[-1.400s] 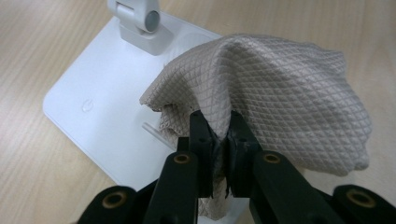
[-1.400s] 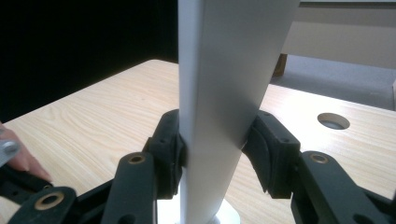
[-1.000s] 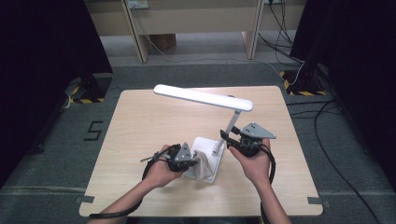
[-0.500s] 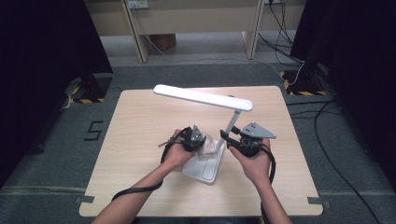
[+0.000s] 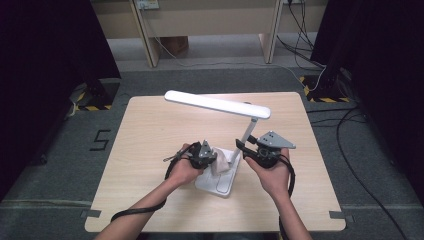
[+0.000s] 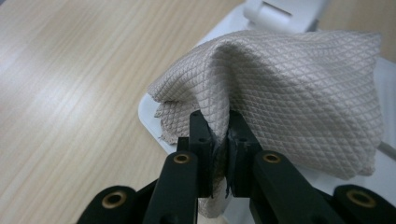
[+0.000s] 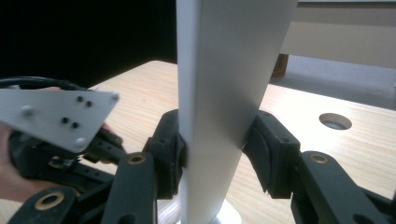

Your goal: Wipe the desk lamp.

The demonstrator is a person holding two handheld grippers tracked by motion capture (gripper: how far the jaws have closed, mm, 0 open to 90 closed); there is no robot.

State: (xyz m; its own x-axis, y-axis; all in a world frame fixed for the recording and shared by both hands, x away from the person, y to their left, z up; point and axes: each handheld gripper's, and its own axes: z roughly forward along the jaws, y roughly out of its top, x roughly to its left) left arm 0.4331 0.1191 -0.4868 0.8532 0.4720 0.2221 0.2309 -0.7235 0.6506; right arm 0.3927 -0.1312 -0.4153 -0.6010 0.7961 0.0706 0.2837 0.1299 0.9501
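Just below the centre of the high view, a white desk lamp (image 5: pixel 220 107) stands on the light wooden tabletop (image 5: pixel 150 130), its flat base (image 5: pixel 217 184) toward the lower middle and its long head stretching to the upper left of the frame.

The left gripper (image 5: pixel 206 154), in the person's left hand (image 5: pixel 184 170), sits just left of the lamp's base with its jaws pinched tight on a fold of beige quilted cloth (image 6: pixel 289 88). In the left gripper view the cloth billows out above and to the right of the black jaws and drapes over the white base (the base's rounded corner shows at the lower left of the cloth, its hinge block at the top edge).

The right gripper (image 5: pixel 245 149), in the right hand (image 5: pixel 272 175), is right of centre in the high view. Its jaws stand partly apart and clamp the lamp's upright white stem (image 7: pixel 224 93); in the right gripper view both pads press against the stem's two sides. The left gripper's grey plate appears at the left of that view.
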